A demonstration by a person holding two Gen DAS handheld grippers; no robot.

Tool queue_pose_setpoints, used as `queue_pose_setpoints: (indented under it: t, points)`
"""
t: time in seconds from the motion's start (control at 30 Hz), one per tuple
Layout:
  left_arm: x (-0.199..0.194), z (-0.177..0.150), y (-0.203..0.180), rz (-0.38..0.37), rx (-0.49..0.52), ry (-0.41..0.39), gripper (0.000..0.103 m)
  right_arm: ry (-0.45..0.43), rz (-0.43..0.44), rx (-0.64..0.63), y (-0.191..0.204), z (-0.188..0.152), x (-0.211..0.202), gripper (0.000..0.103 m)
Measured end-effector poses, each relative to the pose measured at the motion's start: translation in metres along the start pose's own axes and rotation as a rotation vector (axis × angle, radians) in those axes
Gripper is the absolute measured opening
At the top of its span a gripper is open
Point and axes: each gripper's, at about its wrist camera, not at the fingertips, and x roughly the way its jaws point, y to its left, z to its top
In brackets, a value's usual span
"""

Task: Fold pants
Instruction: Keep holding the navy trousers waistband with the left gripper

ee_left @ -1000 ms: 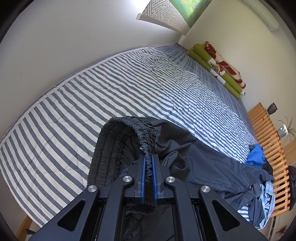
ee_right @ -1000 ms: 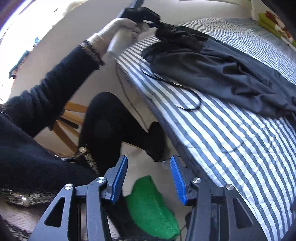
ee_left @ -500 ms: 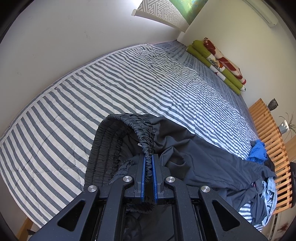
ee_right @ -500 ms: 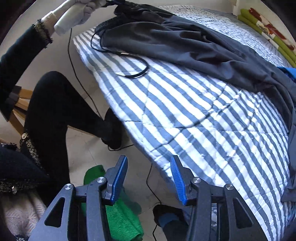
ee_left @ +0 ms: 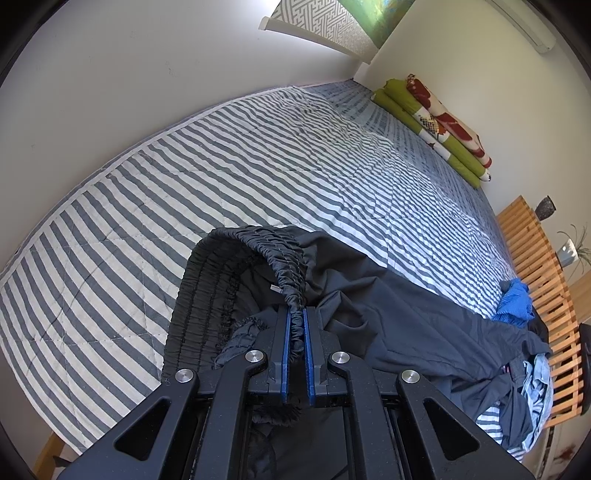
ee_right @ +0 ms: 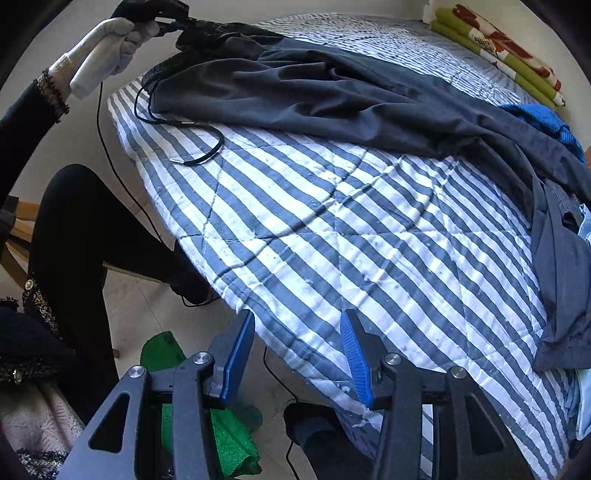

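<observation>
Dark grey pants (ee_left: 399, 325) lie stretched across a striped bed (ee_left: 258, 166), their gathered elastic waistband (ee_left: 284, 254) lifted at the near end. My left gripper (ee_left: 294, 325) is shut on that waistband, with the ruched fabric pinched between the blue pads. In the right wrist view the same pants (ee_right: 332, 92) run from top left to the right edge, and the left gripper (ee_right: 173, 24) holds the waistband at the top left. A black drawstring (ee_right: 199, 147) trails onto the quilt. My right gripper (ee_right: 297, 332) hangs open over the bed's near edge, with nothing between its fingers.
A pile of other clothes, blue and light blue (ee_left: 517, 302), sits at the pants' far end by a wooden slatted bench (ee_left: 543, 280). Rolled green and red bedding (ee_left: 436, 125) lies by the wall. A person's dark-clad legs (ee_right: 85, 236) and a green cloth (ee_right: 221, 428) are beside the bed.
The right gripper has swung from over the floor and the green cloth toward the bed, and now hangs above the quilt's edge. The left gripper has kept its hold and place.
</observation>
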Motion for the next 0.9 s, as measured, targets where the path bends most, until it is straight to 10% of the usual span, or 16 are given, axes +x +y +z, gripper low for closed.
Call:
queue_pose_setpoints:
  t: [0.37, 0.8, 0.9]
  points:
    - [-0.008, 0.016, 0.011, -0.024, -0.028, -0.013, 0.006, -0.245, -0.174, 0.088, -0.102, 0.119, -0.052, 0.044]
    - [-0.022, 0.032, 0.020, -0.032, -0.040, -0.041, 0.006, -0.087, -0.162, -0.173, -0.088, 0.227, 0.088, 0.044]
    - [-0.028, 0.040, 0.021, -0.054, -0.048, -0.063, 0.006, -0.060, -0.191, -0.166, -0.099, 0.236, 0.093, 0.003]
